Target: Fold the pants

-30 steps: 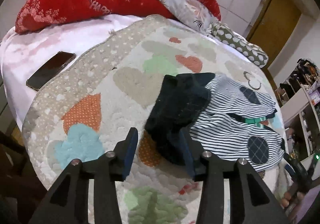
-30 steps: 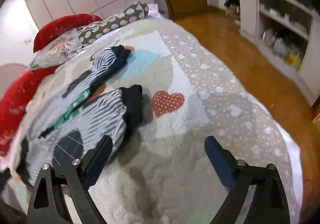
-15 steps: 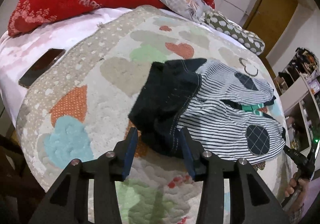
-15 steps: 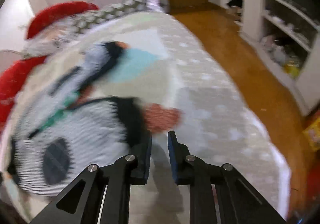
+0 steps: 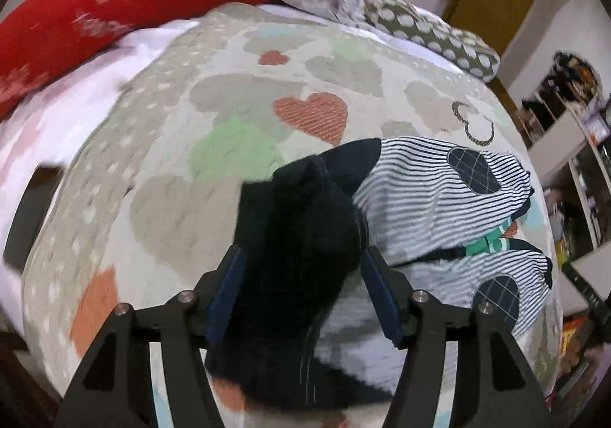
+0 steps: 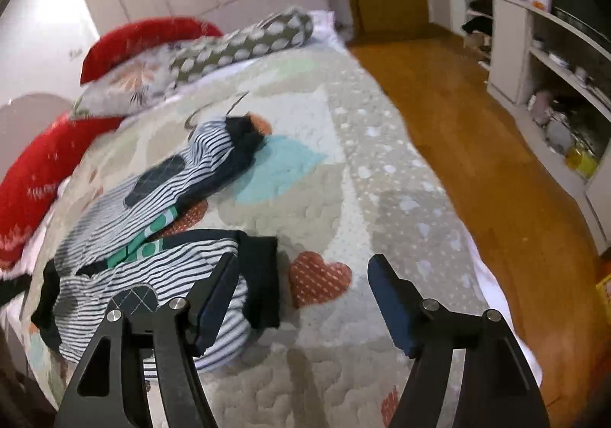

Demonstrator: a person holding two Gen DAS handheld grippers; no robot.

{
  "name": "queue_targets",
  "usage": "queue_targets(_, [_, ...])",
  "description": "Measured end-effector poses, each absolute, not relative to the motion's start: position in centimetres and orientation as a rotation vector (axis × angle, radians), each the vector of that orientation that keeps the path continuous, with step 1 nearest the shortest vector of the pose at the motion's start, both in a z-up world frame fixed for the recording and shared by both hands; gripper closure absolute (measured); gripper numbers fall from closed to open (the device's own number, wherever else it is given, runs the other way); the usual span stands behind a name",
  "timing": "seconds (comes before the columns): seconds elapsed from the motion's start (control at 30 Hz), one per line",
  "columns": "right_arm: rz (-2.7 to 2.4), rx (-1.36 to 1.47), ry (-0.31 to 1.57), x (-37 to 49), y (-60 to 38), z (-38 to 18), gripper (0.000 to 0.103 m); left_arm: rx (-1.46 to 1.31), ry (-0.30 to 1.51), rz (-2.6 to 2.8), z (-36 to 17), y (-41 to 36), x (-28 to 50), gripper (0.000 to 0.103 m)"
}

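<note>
Striped pants (image 5: 439,199) with dark knee patches and a dark waistband (image 5: 298,222) lie spread on the heart-patterned blanket (image 5: 229,99). My left gripper (image 5: 301,286) is open, its jaws on either side of the dark waistband, close above it. In the right wrist view the pants (image 6: 160,199) lie with both legs toward me, dark cuffs (image 6: 263,275) at the near end. My right gripper (image 6: 301,298) is open and empty, over the blanket just right of the near leg's cuff.
Red, floral and dotted pillows (image 5: 114,8) line the bed's head. A dark phone (image 5: 30,218) lies on the white sheet at left. Wooden floor (image 6: 477,122) and white shelves (image 6: 553,65) are to the right of the bed.
My left gripper has moved forward over the waistband and its jaws have spread. My right gripper, shut half a second ago, has opened wide and sits beside the near cuff.
</note>
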State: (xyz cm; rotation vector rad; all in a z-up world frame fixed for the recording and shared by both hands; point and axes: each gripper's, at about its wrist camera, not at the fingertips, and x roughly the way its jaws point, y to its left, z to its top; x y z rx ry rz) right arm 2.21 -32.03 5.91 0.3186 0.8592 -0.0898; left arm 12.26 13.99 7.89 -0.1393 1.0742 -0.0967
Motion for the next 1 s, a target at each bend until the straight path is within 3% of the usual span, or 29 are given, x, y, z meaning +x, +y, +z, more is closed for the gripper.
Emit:
queue_targets(0.4, [0.072,0.0,0.94,18.0,-26.3,8.3,0.029,0.101,1.239,-0.421,4.2,8.5,23.8,0.04])
queue_targets(0.47, [0.108,-0.089,0.948,20.5,-24.3,8.6,0.029,0.104,1.265,-0.466,3.5,8.2,24.8,0.029])
queue_targets(0.6, [0.197,-0.235,1.029,24.2,-21.0,6.7,0.029,0.078,1.323,-0.502,1.5,8.2,26.6,0.026])
queue_targets(0.73, [0.207,-0.324,1.076,26.7,-19.2,4.1,0.029,0.078,1.308,-0.534,1.1,7.4,27.0,0.009])
queue_targets(0.83, [0.208,-0.336,1.095,27.7,-18.5,2.5,0.029,0.186,1.284,-0.509,0.8,5.9,26.4,0.009])
queue_targets(0.9, [0.209,-0.325,1.067,27.4,-18.3,2.3,0.029,0.247,1.247,-0.5,1.1,5.1,25.5,0.027])
queue_targets(0.97, [0.236,-0.322,1.053,27.0,-17.9,2.3,0.053,0.251,1.196,-0.518,2.1,4.9,24.8,0.087])
queue_targets(1.0, [0.266,-0.314,1.053,26.6,-17.6,2.4,0.082,0.235,1.19,-0.52,2.5,4.9,24.7,0.091])
